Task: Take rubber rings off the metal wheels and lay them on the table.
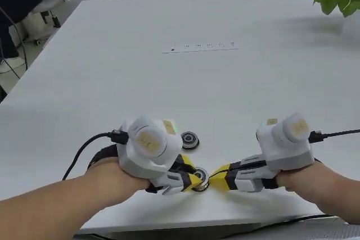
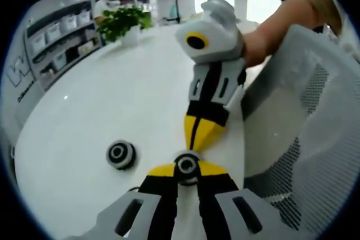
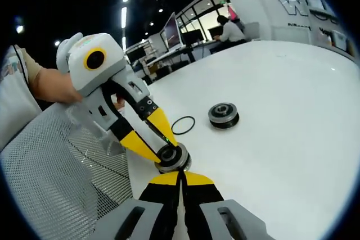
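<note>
The left tool (image 2: pixel 187 170) is closed on a metal wheel (image 3: pixel 171 157) at the near edge of the table (image 1: pixel 169 82). A second wheel (image 3: pixel 224 114) and a freed rubber ring (image 3: pixel 183 125) lie just beyond. The right tool (image 3: pixel 180 179), jaws all but shut, noses the held wheel's rim; whether it has pinched rubber I cannot tell. A thin bite may slip off, or the pull may twist the wheel free and over the edge.

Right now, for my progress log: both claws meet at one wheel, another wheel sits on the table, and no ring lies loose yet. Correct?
Not quite: one loose ring already lies on the table beside the other wheel; the right gripper view shows it. The rest holds.
</note>
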{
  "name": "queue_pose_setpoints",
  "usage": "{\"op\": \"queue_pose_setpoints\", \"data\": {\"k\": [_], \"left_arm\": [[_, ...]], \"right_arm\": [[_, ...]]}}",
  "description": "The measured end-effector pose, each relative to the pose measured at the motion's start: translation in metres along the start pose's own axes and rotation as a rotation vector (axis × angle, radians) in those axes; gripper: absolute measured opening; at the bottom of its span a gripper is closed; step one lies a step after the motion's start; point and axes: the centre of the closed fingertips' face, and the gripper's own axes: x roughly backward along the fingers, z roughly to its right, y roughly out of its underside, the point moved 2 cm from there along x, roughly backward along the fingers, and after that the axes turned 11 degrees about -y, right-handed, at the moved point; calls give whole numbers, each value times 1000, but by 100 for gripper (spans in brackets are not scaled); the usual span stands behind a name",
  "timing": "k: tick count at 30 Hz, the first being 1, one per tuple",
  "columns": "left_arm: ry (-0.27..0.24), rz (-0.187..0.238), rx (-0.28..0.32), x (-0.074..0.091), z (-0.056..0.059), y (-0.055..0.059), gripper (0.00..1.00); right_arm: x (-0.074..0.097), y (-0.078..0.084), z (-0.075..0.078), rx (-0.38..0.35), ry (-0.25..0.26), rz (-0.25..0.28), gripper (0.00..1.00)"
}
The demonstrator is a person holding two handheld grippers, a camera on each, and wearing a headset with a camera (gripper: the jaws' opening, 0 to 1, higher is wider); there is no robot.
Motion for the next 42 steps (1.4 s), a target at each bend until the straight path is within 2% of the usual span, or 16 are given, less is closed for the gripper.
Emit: {"op": "queue_pose_setpoints", "data": {"k": [6,14,16,17,20,22,42], "left_arm": [[-4,2,-3,0,0,0,12],[-9,-3,-9,0,0,0,12],[-10,-4,-9,1,0,0,12],[-12,-5,-9,0,0,1,12],[-15,-8,-11,0,0,0,12],[-17,-8,-11,0,0,0,12],[-36,-16,-4,-1,0,0,12]], "right_arm": [[4,-2,-1,-63,-4,40,0],[6,-3,-4,-92,-8,66,0],[8,-5,-2,-94,3,78,0],[9,-8,-3,-126,-7,112,0],[9,-7,-3,-124,-7,111,0],[9,-9,-4,-133,-15,128,0],[7,-13,-9,-137,-32,133,0]]}}
